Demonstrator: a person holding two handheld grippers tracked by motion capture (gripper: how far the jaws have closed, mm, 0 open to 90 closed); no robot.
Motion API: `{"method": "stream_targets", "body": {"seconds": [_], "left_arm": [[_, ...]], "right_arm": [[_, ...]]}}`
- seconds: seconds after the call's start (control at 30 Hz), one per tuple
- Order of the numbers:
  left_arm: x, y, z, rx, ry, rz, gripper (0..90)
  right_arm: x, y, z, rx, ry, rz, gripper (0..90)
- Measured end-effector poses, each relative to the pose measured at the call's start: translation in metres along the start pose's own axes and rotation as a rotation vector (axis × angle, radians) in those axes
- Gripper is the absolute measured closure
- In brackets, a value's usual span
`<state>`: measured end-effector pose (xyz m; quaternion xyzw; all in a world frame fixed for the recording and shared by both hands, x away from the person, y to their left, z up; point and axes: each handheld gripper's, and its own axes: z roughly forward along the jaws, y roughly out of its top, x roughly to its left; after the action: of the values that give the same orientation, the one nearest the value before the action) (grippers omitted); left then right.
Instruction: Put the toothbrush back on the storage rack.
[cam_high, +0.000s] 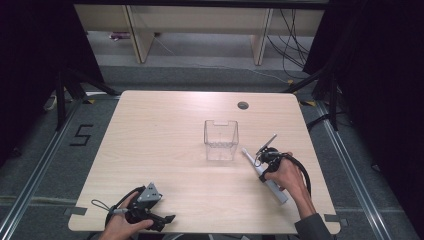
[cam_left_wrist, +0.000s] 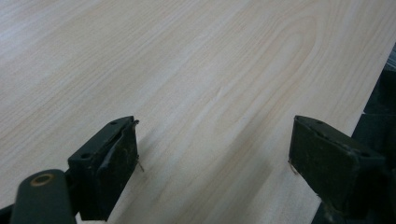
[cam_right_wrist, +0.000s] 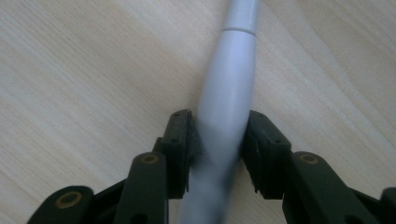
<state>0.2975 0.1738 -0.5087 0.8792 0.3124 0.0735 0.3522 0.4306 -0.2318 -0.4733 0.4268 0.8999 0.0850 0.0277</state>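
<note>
Pale wood counter (cam_high: 165, 150) spans mid-frame, a clear plastic box (cam_high: 220, 139) at its centre. At lower right the right hand (cam_high: 286, 172) holds the right gripper (cam_right_wrist: 218, 140), fingers pinching a white toothbrush-like handle (cam_right_wrist: 229, 88). The handle lies on the counter, its long axis running from lower right up-left toward the box. At lower left, the left gripper (cam_left_wrist: 212, 149) rests low, fingers spread.
</note>
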Motion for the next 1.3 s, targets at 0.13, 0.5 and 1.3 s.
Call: {"method": "stream_targets", "body": {"seconds": [0.13,0.5,1.3], "left_arm": [[0.0,0.0,0.0,-0.001,-0.003,-0.002,14.9],[0.0,0.0,0.0,0.0,-0.002,0.0,14.9],[0.0,0.0,0.0,0.001,-0.002,0.0,14.9]], "right_arm": [[-0.001,0.002,0.0,0.021,0.007,0.007,65.4],[0.0,0.011,0.0,0.105,0.002,0.013,66.1],[-0.007,0.011,-0.003,0.119,0.018,-0.046,66.5]]}}
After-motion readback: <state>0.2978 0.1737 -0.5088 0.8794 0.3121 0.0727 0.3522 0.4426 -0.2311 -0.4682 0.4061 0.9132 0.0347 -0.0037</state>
